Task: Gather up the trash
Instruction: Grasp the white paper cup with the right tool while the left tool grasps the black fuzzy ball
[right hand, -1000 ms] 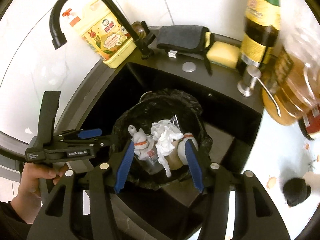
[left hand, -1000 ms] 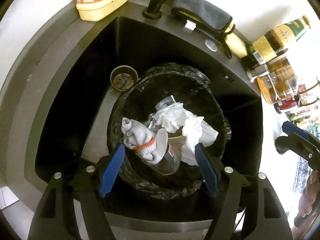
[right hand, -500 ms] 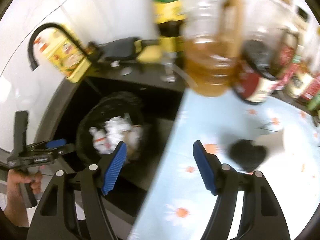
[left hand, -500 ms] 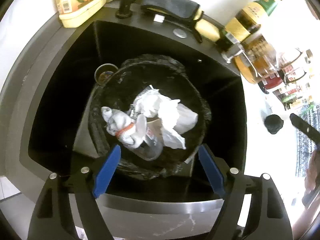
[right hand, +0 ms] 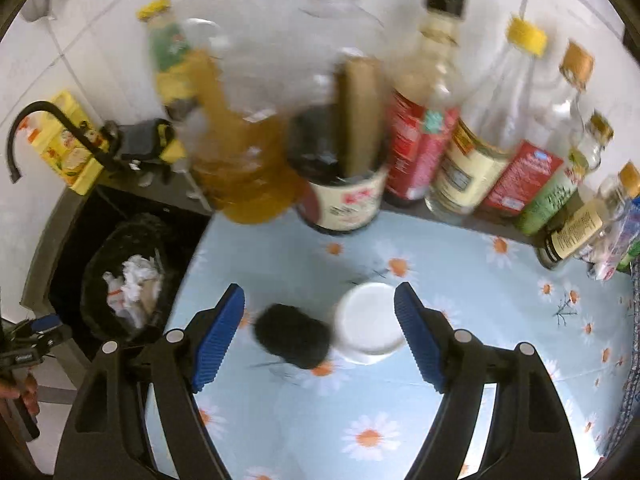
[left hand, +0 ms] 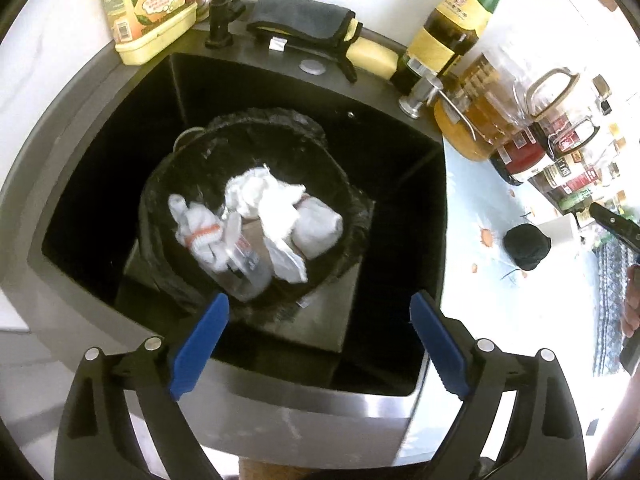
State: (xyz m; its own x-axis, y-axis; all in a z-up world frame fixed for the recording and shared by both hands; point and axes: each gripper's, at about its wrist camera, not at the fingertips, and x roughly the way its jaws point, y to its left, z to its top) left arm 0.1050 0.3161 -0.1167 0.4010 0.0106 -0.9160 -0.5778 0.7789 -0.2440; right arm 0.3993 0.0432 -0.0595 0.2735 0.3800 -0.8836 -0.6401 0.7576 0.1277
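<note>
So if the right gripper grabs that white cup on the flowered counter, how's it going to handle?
The white cup looks thin-walled and disposable, so probably light and easy to crush. It seems to stand upright beside the black ball, so a sideways nudge may tip it. The right gripper is opening, with nothing held.

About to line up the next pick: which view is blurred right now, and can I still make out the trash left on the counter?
Right wrist: motion blur smears the bottles; the black lump and white cup stay recognisable. Left wrist: sharp on the bin, with glare washing out the counter at right.
</note>
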